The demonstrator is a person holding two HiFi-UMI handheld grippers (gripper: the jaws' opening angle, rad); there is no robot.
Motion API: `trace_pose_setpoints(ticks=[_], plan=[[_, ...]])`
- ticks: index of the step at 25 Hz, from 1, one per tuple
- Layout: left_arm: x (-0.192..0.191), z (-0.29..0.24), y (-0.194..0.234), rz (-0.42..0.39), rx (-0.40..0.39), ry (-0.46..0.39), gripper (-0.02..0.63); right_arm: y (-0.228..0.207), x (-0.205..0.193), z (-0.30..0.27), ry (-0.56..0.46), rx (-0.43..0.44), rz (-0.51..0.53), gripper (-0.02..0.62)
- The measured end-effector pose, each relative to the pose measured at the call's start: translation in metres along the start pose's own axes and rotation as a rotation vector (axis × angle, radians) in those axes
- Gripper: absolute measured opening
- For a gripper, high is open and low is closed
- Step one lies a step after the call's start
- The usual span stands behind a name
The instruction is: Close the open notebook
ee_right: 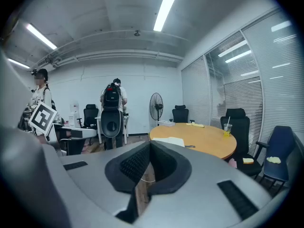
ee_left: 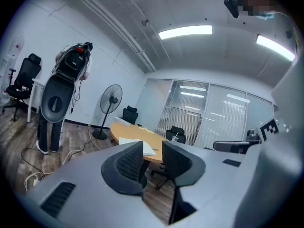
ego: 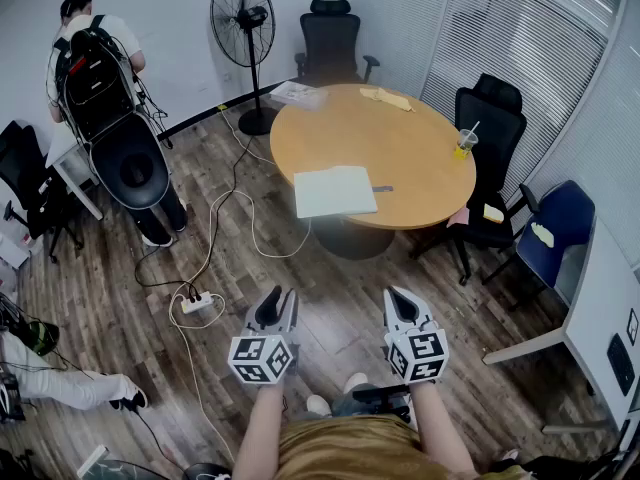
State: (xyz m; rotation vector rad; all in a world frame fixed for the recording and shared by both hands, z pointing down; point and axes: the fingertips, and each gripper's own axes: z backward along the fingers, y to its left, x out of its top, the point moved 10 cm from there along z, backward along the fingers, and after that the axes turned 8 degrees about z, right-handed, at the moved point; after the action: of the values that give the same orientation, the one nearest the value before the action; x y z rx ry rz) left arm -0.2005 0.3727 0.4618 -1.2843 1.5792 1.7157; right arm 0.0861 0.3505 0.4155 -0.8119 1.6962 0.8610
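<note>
Floor (ego: 330, 298): dark wood planks are running under everything, and white cables are lying across them.
Table (ego: 420, 148): a round wooden table is standing ahead of the person, well apart from both grippers.
Person at the back (ego: 90, 58): is standing at the far left with the back turned, carrying a black pack.
Chairs: a black chair (ego: 330, 38) is standing behind the table, and another black chair (ego: 495, 118) is standing at its right side.
Fan (ego: 243, 13): is standing upright on the floor, left of the table.
Notebook (ego: 334, 190): is lying open with white pages up, on the near edge of the table.
Left gripper (ego: 281, 294): is being held low in front of the person, and its fingers (ee_left: 130, 163) are standing apart with nothing between them.
Right gripper (ego: 393, 293): is being held beside the left one, and its fingers (ee_right: 133, 163) are meeting at the tips, holding nothing.
Power strip (ego: 197, 303): is lying on the floor, left of the left gripper.
Cup (ego: 465, 144): is standing at the right edge of the table, with a straw in it.
Pen (ego: 382, 188): is lying just beside the right edge of the notebook.
</note>
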Motion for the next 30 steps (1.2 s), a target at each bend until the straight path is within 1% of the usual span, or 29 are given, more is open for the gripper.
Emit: trace_pose_setpoints(ticks=[2,4,9,14,18,19,20,23,26,30], plan=[[0.003,0.0,0.003,0.028,-0.005,-0.004,0.112,0.001,0.0,0.001,0.005,-0.001,0.001,0.011],[0.006,0.0,0.004,0.033,-0.004,0.001,0.11,0.003,0.0,0.003,0.011,-0.001,-0.003,0.011],[0.014,-0.003,0.002,0.002,-0.01,0.01,0.111,0.002,0.003,0.005,0.004,-0.012,-0.009,0.011],[0.014,-0.004,0.004,0.005,-0.013,0.012,0.112,0.001,0.003,0.007,-0.036,-0.034,-0.036,0.011],[0.01,-0.016,0.011,0.01,0.015,0.036,0.106,-0.007,-0.003,-0.001,-0.023,-0.041,-0.049,0.011],[0.008,-0.021,0.014,0.014,0.026,0.049,0.087,-0.01,-0.007,-0.004,-0.015,-0.044,-0.053,0.011],[0.006,-0.025,0.017,0.018,0.035,0.061,0.077,-0.014,-0.01,-0.007,-0.006,-0.046,-0.056,0.011],[-0.001,-0.046,0.027,0.032,0.054,0.077,0.078,-0.028,-0.022,-0.023,0.021,-0.053,-0.058,0.011],[0.001,-0.078,0.034,0.028,0.06,0.094,0.078,-0.046,-0.027,-0.052,0.036,-0.06,-0.052,0.011],[0.017,-0.134,0.045,-0.001,0.073,0.105,0.08,-0.073,-0.018,-0.111,0.026,-0.008,-0.053,0.011]])
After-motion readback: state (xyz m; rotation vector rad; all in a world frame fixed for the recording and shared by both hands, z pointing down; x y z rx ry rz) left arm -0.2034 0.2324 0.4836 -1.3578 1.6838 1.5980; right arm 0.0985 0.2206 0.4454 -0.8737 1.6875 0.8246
